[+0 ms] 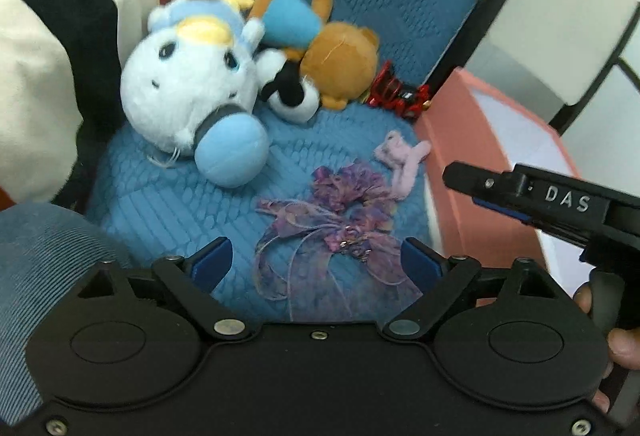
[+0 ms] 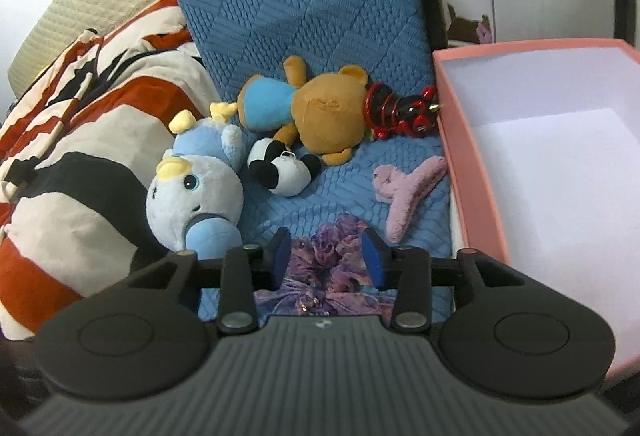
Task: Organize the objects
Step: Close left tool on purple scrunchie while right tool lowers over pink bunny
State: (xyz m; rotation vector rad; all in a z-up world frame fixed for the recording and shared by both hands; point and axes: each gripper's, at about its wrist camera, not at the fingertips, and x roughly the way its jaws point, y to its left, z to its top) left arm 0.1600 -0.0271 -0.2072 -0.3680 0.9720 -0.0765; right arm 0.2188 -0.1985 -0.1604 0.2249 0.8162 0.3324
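The pink box (image 2: 472, 172) looks empty as far as its visible floor shows, so the sorting seems barely begun. Nearest, left of the box, lies the purple scrunchie (image 2: 328, 248): the right gripper (image 2: 328, 260) straddles it, jaws half-closed, though pad contact is unclear. The left gripper (image 1: 316, 260) hangs wide apart over it, holding nothing. Farther back beside the box wait the pink hair claw (image 2: 404, 188), plush toys (image 2: 320, 112) and red clip (image 2: 396, 112).

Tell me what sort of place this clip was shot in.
Probably a home, a bedroom or living room: plush toys such as a brown teddy bear lie on a quilted blue chair cushion, beside a patterned pillow.
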